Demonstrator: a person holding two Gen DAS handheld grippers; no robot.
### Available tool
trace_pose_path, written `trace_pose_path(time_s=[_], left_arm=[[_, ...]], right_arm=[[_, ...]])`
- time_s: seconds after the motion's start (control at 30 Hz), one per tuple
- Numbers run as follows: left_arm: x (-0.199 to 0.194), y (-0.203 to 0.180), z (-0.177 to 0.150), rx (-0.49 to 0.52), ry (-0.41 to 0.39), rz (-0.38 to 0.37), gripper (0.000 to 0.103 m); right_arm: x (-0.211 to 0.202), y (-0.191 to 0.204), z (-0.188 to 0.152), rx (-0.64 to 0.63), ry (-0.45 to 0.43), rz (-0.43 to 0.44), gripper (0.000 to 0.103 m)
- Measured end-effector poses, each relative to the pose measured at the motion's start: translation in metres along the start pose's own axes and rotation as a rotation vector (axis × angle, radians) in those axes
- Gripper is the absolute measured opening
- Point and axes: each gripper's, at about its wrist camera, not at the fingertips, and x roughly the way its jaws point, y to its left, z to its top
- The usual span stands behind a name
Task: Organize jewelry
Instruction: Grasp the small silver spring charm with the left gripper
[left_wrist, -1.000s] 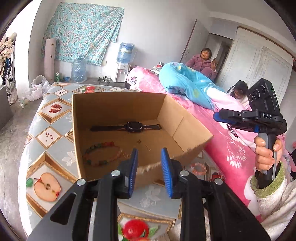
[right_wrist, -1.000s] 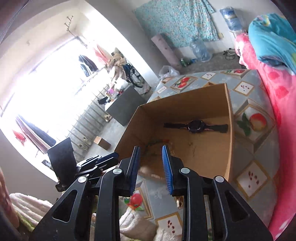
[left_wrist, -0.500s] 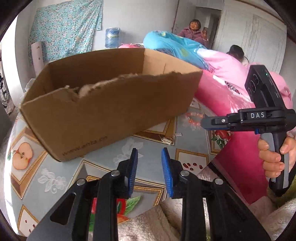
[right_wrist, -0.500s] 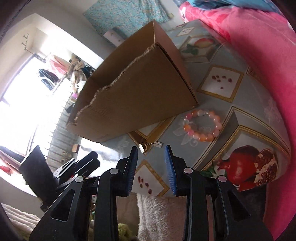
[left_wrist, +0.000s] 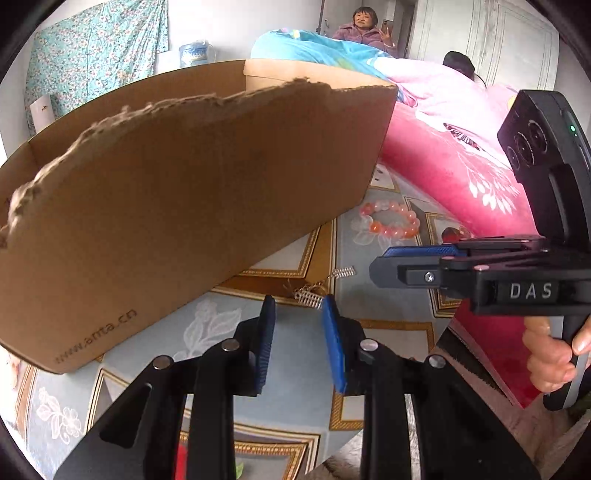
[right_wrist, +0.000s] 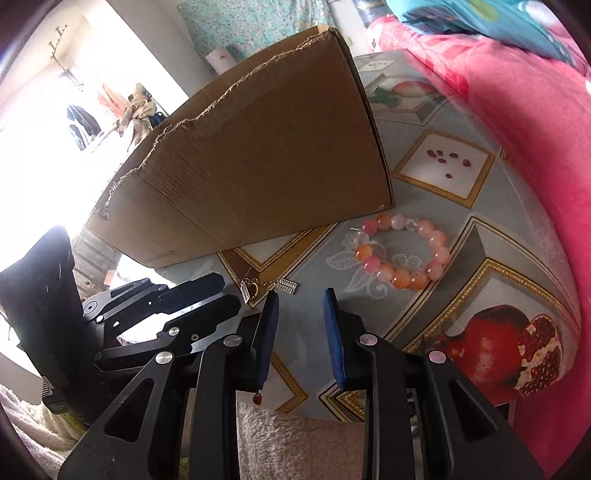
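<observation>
Left wrist view: left tongs (left_wrist: 297, 314) open, empty; right tongs (left_wrist: 413, 258) closing on nothing. Chain (left_wrist: 317, 288) lies mid-frame on the surface (left_wrist: 391, 306) beside the box (left_wrist: 184, 206). Looks light, floppy, so probably pinch its charm. Bracelet (left_wrist: 391, 219) upper right.

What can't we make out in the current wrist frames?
- Inside of the cardboard box: both views are low, so its near wall hides any contents.
- Small gold chain piece: too small and tangled in either view to name; in the left wrist view the left tongs cover its near end.
- Bead bracelet: whole in the right wrist view; in the left wrist view the right tongs sit just in front of it.
</observation>
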Motion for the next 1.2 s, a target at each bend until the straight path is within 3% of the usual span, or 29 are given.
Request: trace_pose_path(time_s=[0.37, 0.43, 0.6, 1.0, 1.2], left_arm=[[0.007, -0.004, 0.007, 0.058, 0.008, 0.021, 0.025], [0.007, -0.002, 0.008, 0.063, 0.011, 0.02, 0.021], [0.007, 0.004, 0.009, 0.045, 0.021, 0.0, 0.016], [-0.005, 0.022, 0.001, 0.032, 0.048, 0.09, 0.016], [-0.009, 0.029, 0.001, -0.012, 0.052, 0.053, 0.017]], right_arm=[[-0.013, -0.021, -0.009, 0.016, -0.003, 0.033, 0.023], [-0.015, -0.023, -0.008, 0.017, -0.003, 0.034, 0.023], [-0.015, -0.029, -0.011, 0.019, 0.0, 0.041, 0.023], [-0.017, -0.029, -0.013, 0.017, 0.002, 0.034, 0.023], [-0.016, -0.028, -0.013, 0.017, 0.003, 0.033, 0.023]])
